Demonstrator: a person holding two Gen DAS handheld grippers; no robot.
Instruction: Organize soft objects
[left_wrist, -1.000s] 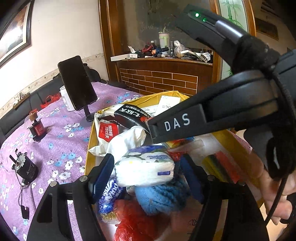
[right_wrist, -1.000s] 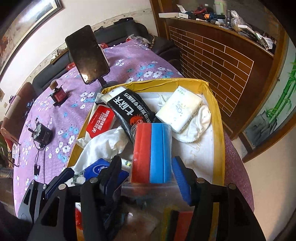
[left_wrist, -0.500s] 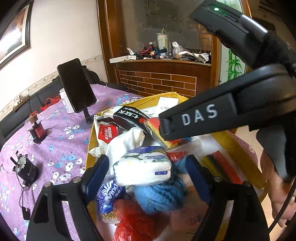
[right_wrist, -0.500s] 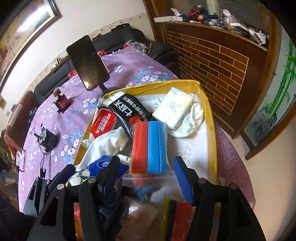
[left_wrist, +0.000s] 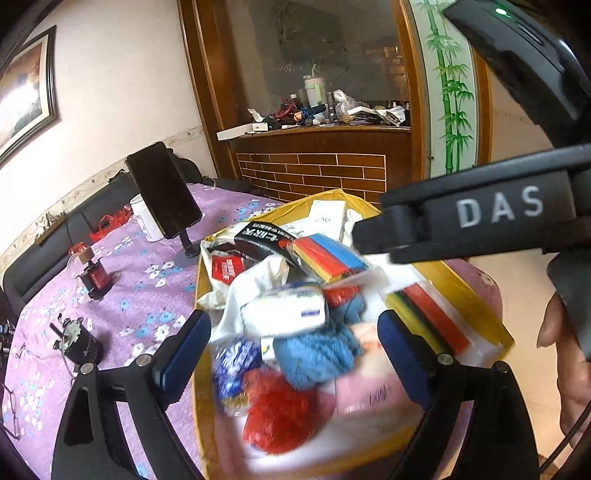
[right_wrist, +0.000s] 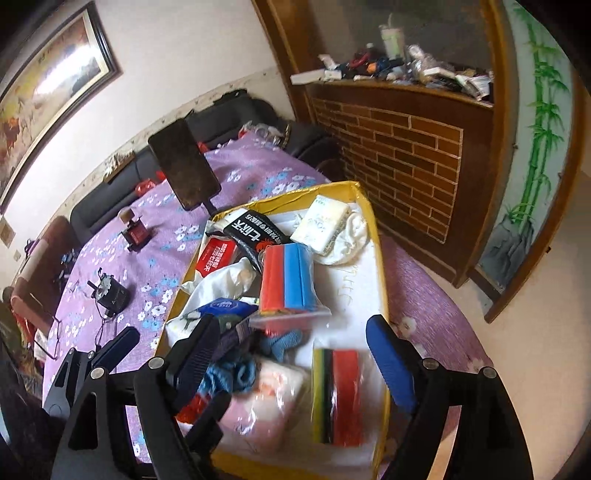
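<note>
My left gripper (left_wrist: 291, 332) and right gripper (right_wrist: 291, 354) both hang over the yellow cardboard box (right_wrist: 382, 258), jaws opening wide — nothing pressed between the pads. The white plastic-wrapped tissue pack (left_wrist: 284, 308) lies on the blue knitted yarn bundle (left_wrist: 317, 354); the bagged red-and-blue sponge block (right_wrist: 286, 277) leans mid-box.

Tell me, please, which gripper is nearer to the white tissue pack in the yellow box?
Left. The left gripper frames the tissue pack just ahead of its opening fingers, nothing held. The right gripper hangs over the box's other side, above the bagged sponges.
</note>
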